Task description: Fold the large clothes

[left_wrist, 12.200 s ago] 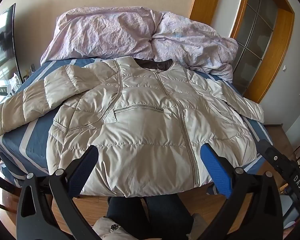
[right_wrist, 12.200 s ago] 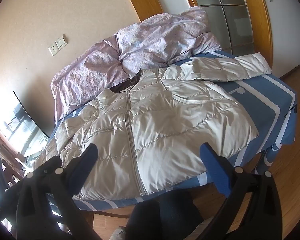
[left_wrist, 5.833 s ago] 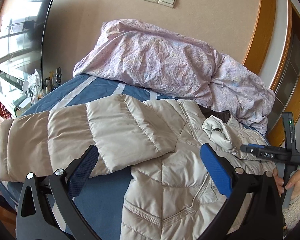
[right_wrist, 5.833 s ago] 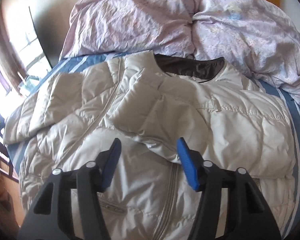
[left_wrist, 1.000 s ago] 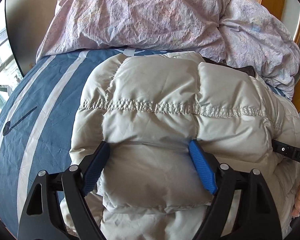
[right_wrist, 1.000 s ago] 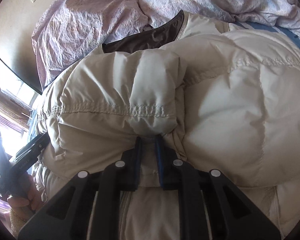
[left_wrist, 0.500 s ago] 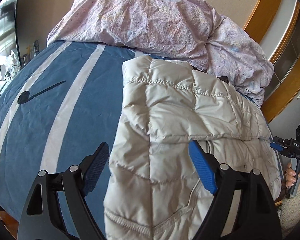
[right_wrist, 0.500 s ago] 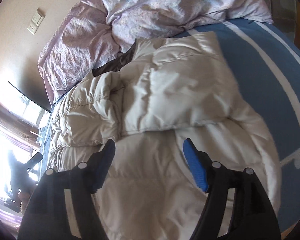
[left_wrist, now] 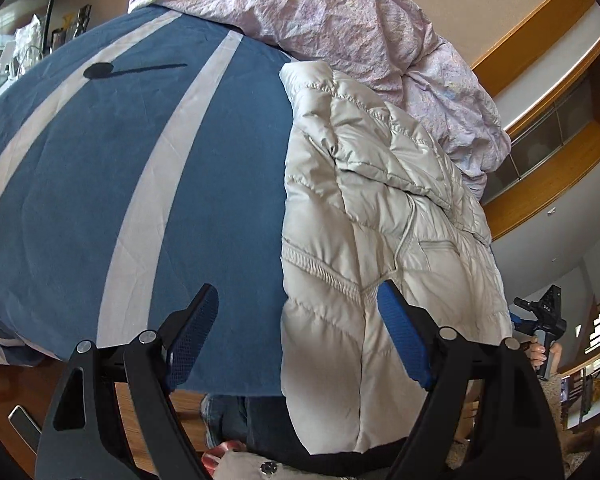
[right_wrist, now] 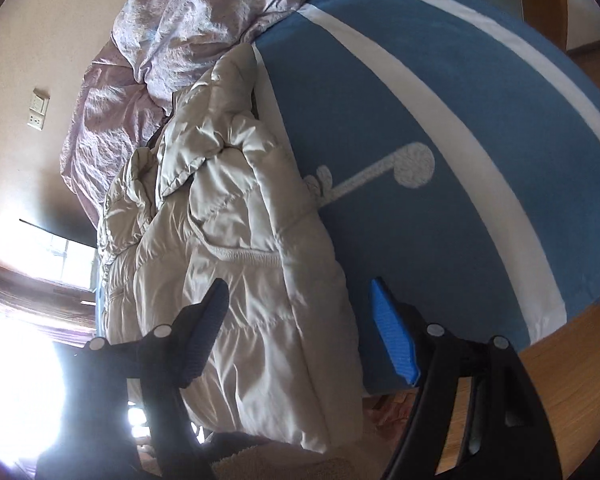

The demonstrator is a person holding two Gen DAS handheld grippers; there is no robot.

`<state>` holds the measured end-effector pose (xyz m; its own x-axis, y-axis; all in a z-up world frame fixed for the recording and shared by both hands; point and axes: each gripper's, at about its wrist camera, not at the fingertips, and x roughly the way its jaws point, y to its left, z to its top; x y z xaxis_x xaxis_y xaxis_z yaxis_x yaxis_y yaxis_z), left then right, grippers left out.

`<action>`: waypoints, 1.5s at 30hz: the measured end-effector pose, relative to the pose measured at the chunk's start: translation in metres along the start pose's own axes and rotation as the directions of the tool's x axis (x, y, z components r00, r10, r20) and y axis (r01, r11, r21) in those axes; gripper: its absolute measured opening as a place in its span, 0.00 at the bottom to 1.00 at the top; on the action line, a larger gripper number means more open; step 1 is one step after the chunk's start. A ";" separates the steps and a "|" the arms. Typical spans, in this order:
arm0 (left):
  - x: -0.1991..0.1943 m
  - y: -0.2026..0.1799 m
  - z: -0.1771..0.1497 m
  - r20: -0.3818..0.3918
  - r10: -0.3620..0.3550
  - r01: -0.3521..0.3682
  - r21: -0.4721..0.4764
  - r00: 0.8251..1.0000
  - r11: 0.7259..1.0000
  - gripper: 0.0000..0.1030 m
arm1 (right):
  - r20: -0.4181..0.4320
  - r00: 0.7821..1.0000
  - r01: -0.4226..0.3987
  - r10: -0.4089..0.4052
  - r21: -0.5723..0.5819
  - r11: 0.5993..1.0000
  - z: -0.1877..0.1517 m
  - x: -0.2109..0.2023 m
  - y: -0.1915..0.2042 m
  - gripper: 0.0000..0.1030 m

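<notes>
A beige quilted down jacket lies on the blue bed with both sleeves folded in over its front; its hem hangs over the near bed edge. It also shows in the right wrist view. My left gripper is open and empty, low at the hem's left corner, its right finger beside the jacket. My right gripper is open and empty at the hem's right corner, straddling the jacket's edge. The right gripper's body shows at the far right of the left wrist view.
A blue bedsheet with white stripes covers the bed. A crumpled lilac duvet is piled at the head. Wooden floor lies below the bed edge. A wooden door frame stands at the right.
Both grippers let go of the sleeves, opened, and dropped back and down to the near bed edge. They now sit at the two corners of the jacket's hem.
</notes>
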<state>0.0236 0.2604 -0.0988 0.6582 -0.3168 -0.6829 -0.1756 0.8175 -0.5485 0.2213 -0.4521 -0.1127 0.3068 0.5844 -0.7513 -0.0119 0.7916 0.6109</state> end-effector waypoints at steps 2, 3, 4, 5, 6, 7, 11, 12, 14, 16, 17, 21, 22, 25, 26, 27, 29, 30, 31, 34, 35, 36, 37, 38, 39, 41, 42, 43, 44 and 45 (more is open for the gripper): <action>0.003 0.001 -0.008 -0.022 -0.011 0.011 -0.007 1.000 1.000 0.80 | -0.028 0.999 -0.028 0.027 -0.002 1.000 -0.008 0.003 -0.004 0.70; 0.004 0.001 -0.012 -0.033 -0.019 0.019 -0.015 0.999 1.000 0.79 | -0.039 0.999 -0.028 0.027 -0.011 1.000 -0.012 0.005 -0.005 0.70; 0.006 0.002 -0.016 -0.045 -0.031 0.030 -0.026 0.998 0.999 0.79 | -0.049 0.998 -0.029 0.028 -0.014 0.999 -0.015 0.007 -0.006 0.70; 0.005 0.001 -0.020 -0.038 -0.039 0.038 -0.027 0.999 0.999 0.79 | -0.061 0.998 -0.035 0.035 -0.013 0.999 -0.019 0.008 -0.007 0.70; 0.004 0.000 -0.024 -0.042 -0.047 0.045 -0.027 0.998 0.999 0.79 | -0.081 0.996 -0.047 0.046 -0.011 0.999 -0.022 0.011 -0.007 0.70; 0.003 -0.001 -0.029 -0.044 -0.058 0.056 -0.030 0.997 0.998 0.78 | -0.084 0.995 -0.058 0.057 -0.013 0.998 -0.025 0.012 -0.007 0.70; 0.001 -0.007 -0.043 -0.067 -0.109 0.106 -0.044 0.992 0.993 0.77 | -0.126 0.988 -0.098 0.091 -0.048 0.994 -0.037 0.016 -0.001 0.70; 0.003 -0.009 -0.047 -0.082 -0.128 0.124 -0.056 0.988 0.991 0.76 | -0.136 0.987 -0.096 0.087 -0.063 0.993 -0.040 0.018 0.003 0.70; 0.013 -0.011 -0.056 -0.133 -0.155 0.144 -0.092 0.979 0.985 0.73 | -0.161 0.982 -0.111 0.097 -0.076 0.991 -0.044 0.020 0.008 0.70; 0.023 -0.015 -0.065 -0.169 -0.134 0.119 -0.094 0.976 0.988 0.71 | -0.171 0.981 -0.111 0.093 -0.097 0.989 -0.048 0.023 0.015 0.70; 0.028 -0.016 -0.069 -0.178 -0.132 0.117 -0.094 0.975 0.989 0.71 | -0.177 0.980 -0.111 0.091 -0.104 0.988 -0.050 0.022 0.017 0.70; 0.035 -0.014 -0.069 -0.161 -0.166 0.146 -0.127 0.973 0.981 0.71 | -0.192 0.976 -0.123 0.102 -0.104 0.987 -0.058 0.020 0.018 0.70; 0.036 -0.013 -0.067 -0.159 -0.176 0.155 -0.136 0.971 0.978 0.69 | -0.193 0.976 -0.127 0.105 -0.105 0.986 -0.059 0.020 0.017 0.70; 0.036 -0.014 -0.064 -0.164 -0.178 0.155 -0.146 0.970 0.977 0.61 | -0.197 0.974 -0.139 0.115 -0.112 0.984 -0.065 0.021 0.017 0.70; 0.035 -0.015 -0.064 -0.162 -0.179 0.156 -0.148 0.970 0.977 0.59 | -0.198 0.973 -0.141 0.116 -0.116 0.983 -0.065 0.021 0.017 0.67; 0.033 -0.015 -0.065 -0.160 -0.179 0.156 -0.148 0.971 0.977 0.56 | -0.200 0.973 -0.140 0.115 -0.118 0.983 -0.067 0.021 0.018 0.62; 0.027 -0.014 -0.068 -0.154 -0.178 0.155 -0.151 0.972 0.976 0.47 | -0.214 0.971 -0.136 0.110 -0.109 0.985 -0.068 0.026 0.020 0.36; 0.025 -0.016 -0.067 -0.150 -0.180 0.157 -0.149 0.972 0.976 0.40 | -0.217 0.969 -0.142 0.117 -0.105 0.984 -0.069 0.028 0.019 0.33; 0.022 -0.019 -0.066 -0.142 -0.175 0.155 -0.143 0.974 0.977 0.31 | -0.212 0.970 -0.146 0.120 -0.112 0.983 -0.070 0.027 0.020 0.27; 0.008 -0.028 -0.060 -0.098 -0.161 0.149 -0.119 0.982 0.982 0.19 | -0.174 0.976 -0.154 0.130 -0.137 0.979 -0.069 0.020 0.025 0.20; 0.003 -0.032 -0.057 -0.074 -0.156 0.147 -0.107 0.985 0.983 0.18 | -0.157 0.979 -0.157 0.134 -0.148 0.976 -0.069 0.017 0.027 0.19; -0.003 -0.036 -0.052 -0.048 -0.150 0.145 -0.093 0.988 0.985 0.17 | -0.140 0.980 -0.161 0.140 -0.159 0.974 -0.069 0.014 0.030 0.19; -0.008 -0.041 -0.048 -0.023 -0.145 0.143 -0.079 0.989 0.987 0.16 | -0.122 0.982 -0.164 0.144 -0.170 0.972 -0.068 0.011 0.034 0.18; -0.012 -0.045 -0.043 0.001 -0.143 0.143 -0.067 0.990 0.987 0.16 | -0.101 0.984 -0.162 0.145 -0.187 0.969 -0.067 0.007 0.038 0.18; -0.017 -0.049 -0.038 0.027 -0.141 0.142 -0.055 0.990 0.988 0.15 | -0.072 0.987 -0.156 0.144 -0.210 0.965 -0.065 0.003 0.044 0.18; -0.025 -0.056 -0.027 0.079 -0.139 0.142 -0.034 0.987 0.989 0.15 | -0.005 0.990 -0.137 0.141 -0.254 0.957 -0.061 -0.005 0.056 0.18; -0.028 -0.061 -0.020 0.106 -0.138 0.142 -0.025 0.985 0.990 0.15 | 0.032 0.989 -0.127 0.141 -0.274 0.953 -0.059 -0.010 0.063 0.18; -0.030 -0.065 -0.014 0.129 -0.136 0.139 -0.015 0.982 0.990 0.15 | 0.078 0.987 -0.113 0.143 -0.298 0.948 -0.057 -0.015 0.071 0.18; -0.033 -0.069 -0.008 0.152 -0.132 0.134 -0.004 0.980 0.991 0.15 | 0.124 0.982 -0.099 0.145 -0.319 0.943 -0.055 -0.020 0.079 0.18; -0.035 -0.074 -0.001 0.177 -0.125 0.126 0.005 0.976 0.992 0.15 | 0.165 0.977 -0.075 0.137 -0.336 0.939 -0.053 -0.024 0.085 0.18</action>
<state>0.0125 0.2106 -0.0352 0.7939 -0.3263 -0.5131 -0.0877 0.7736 -0.6276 0.1622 -0.3893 -0.0557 0.4553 0.6498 -0.6086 -0.3543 0.7594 0.5458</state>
